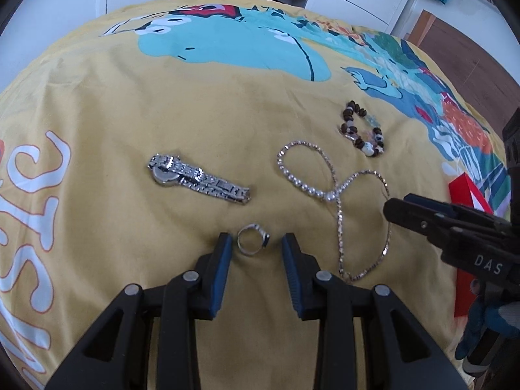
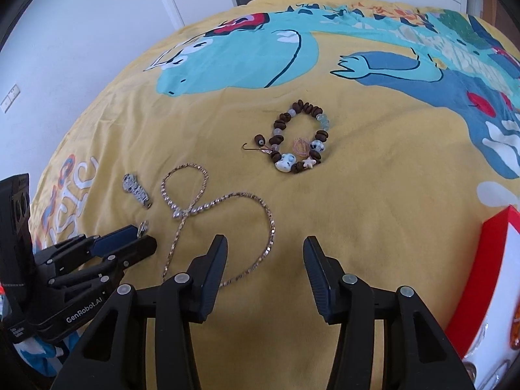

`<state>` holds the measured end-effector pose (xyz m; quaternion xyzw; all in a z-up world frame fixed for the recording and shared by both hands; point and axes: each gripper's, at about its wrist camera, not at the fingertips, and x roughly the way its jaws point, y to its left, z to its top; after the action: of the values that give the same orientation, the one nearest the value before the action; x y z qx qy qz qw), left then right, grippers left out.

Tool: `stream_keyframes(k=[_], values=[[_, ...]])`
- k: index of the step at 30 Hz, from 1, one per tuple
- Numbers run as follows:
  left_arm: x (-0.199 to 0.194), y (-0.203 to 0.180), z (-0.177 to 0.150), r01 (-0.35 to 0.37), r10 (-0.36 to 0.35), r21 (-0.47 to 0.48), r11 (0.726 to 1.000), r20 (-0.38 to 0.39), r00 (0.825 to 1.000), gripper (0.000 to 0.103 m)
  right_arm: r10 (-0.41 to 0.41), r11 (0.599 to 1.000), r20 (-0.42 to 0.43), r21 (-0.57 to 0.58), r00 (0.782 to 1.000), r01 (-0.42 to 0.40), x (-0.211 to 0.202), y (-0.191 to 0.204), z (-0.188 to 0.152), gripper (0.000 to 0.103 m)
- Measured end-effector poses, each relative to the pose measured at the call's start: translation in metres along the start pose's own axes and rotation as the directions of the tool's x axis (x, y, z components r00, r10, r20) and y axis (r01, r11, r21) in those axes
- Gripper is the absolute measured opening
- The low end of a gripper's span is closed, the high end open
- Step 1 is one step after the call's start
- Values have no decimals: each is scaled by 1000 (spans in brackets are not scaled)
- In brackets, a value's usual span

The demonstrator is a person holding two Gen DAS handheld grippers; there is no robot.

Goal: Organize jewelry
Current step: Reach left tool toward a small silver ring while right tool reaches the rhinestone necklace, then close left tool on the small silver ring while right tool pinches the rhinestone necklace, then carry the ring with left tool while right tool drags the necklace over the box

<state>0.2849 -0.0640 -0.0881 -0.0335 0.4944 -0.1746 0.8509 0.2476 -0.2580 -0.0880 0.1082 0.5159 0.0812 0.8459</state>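
bedspread (image 1: 130, 123): matt printed cloth, lightly creased
watch (image 1: 195, 178): shiny metal links
ring (image 1: 253, 242): polished metal
necklace (image 2: 201, 208): glittering chain
bracelet (image 2: 299, 139): dark wood-like and glossy beads

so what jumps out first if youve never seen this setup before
The bright yellow bedspread with its big turquoise cartoon print fills both views. Four pieces of jewelry lie on it: a silver watch to the left, a looped silver necklace in the middle, a brown beaded bracelet beyond it, and a ring. The ring sits between the open left tongs, apart from both pads.
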Motion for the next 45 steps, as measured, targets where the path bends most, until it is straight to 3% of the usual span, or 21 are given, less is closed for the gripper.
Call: stream_keyframes(k=[9,13,15,17,21,36,45], values=[[5,8,1,48,-47,-30,998,21,999,30,9,999,-19,31,1000,-8,21,-3,0,44],[5,3,0,24,-24,-13,1000,34,999,26,-17,1000,-16,15,1000,17,26,0,0,42],[4,2,-2,13,-13,-5,1000,40,999,18,-32,999,-13,-1,999,32,26,3,-1,35],[2,0,-3,6,-6,1,1000,44,999,18,-29,1000,-14,-6,999,28,24,3,-2,11],[-6,-4,-6,-14,12,23,1000,54,998,18,-20,1000,-11,-21,1000,20,16,4,-8,3],[-71,-22,-15,-17,13,39,999,103,995,18,10,994,147,-107,989,6,-92,29,1,2],[-127,-50,-11,5,-17,77,997,159,987,18,-31,991,280,-116,960,66,-187,26,14,2]])
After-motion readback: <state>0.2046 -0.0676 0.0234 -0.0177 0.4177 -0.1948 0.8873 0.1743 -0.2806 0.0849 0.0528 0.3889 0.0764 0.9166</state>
